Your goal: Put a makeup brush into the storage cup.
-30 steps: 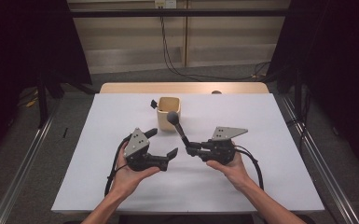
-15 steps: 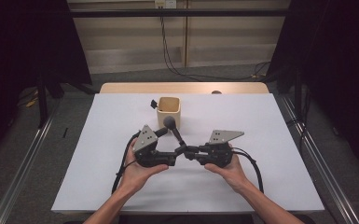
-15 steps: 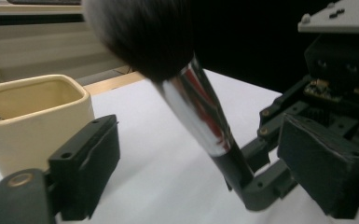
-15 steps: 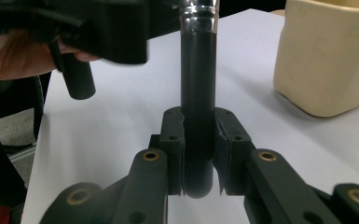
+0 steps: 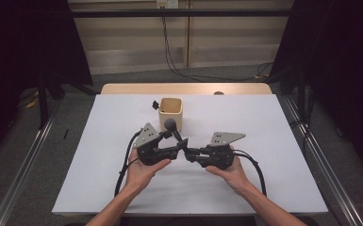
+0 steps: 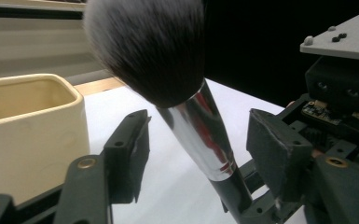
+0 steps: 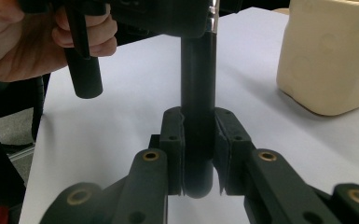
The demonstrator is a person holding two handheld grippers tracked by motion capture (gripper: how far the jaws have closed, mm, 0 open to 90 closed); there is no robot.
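Makeup brush held between two grippers above the white table, near side of the cream cup.

The right gripper (image 7: 198, 154) is clamped on the black handle end of the makeup brush (image 6: 200, 126), which slants up and to the left toward the cream cup (image 5: 171, 113). The left gripper (image 6: 196, 158) has just been closing; its jaws stand apart either side of the silver ferrule, pads not yet touching. The dark bristles sit just in front of the cup.
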